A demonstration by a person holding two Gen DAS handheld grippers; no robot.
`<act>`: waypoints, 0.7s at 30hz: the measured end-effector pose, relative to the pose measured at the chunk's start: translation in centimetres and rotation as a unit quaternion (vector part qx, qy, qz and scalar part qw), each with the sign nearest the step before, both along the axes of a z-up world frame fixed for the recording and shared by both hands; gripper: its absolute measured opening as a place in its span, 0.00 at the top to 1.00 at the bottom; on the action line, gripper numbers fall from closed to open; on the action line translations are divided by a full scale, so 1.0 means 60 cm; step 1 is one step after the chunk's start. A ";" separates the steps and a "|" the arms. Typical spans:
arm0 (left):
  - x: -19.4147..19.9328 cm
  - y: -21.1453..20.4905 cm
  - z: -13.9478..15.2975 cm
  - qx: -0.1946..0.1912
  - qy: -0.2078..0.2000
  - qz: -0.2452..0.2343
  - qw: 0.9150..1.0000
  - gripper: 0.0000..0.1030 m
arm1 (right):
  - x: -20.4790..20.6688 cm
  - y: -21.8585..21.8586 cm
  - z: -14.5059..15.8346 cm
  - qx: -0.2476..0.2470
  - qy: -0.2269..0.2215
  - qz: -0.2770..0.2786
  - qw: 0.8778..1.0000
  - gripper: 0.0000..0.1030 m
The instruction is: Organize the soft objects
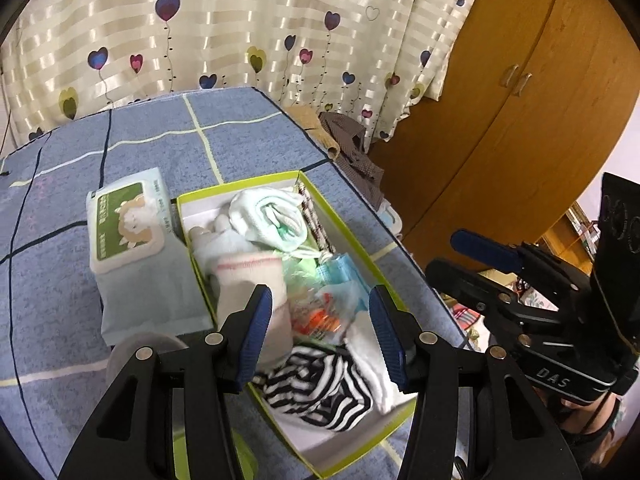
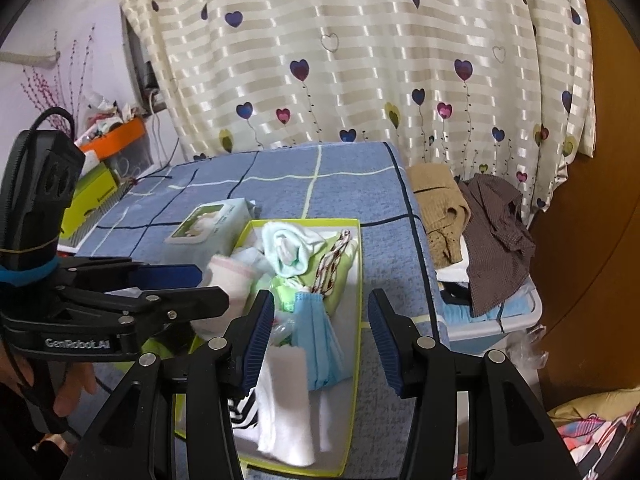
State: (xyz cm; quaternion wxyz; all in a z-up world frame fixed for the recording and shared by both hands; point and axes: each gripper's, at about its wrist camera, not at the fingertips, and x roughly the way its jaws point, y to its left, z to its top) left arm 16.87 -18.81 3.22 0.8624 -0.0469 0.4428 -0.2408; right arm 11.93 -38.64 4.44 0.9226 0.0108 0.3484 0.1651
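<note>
Both hand-held grippers, left (image 1: 320, 336) and right (image 2: 320, 340), gape above the box's (image 1: 240, 190) rim, gripping nothing.

A cream striped curtain (image 2: 360, 60) printed with heart-shaped balloons fills the back from ten to two o'clock. A wooden wardrobe (image 1: 520, 100) with paired door handles stands at two o'clock in the left wrist view. The counter (image 2: 340, 184) wears a blue towelling cover crossed by pale and dark lines. At nine o'clock in the right wrist view, a lilac wall (image 2: 24, 20) carries a red twig pattern. Light is soft and even.
</note>
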 end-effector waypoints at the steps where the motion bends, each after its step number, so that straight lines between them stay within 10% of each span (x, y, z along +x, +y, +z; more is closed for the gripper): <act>1: -0.001 0.001 -0.002 -0.002 0.002 0.001 1.000 0.50 | -0.004 0.001 0.000 0.000 0.000 0.001 1.000 0.53; 21: -0.109 0.033 0.034 0.016 -0.027 0.041 0.999 0.50 | -0.091 0.030 0.013 -0.016 0.000 0.010 1.000 0.49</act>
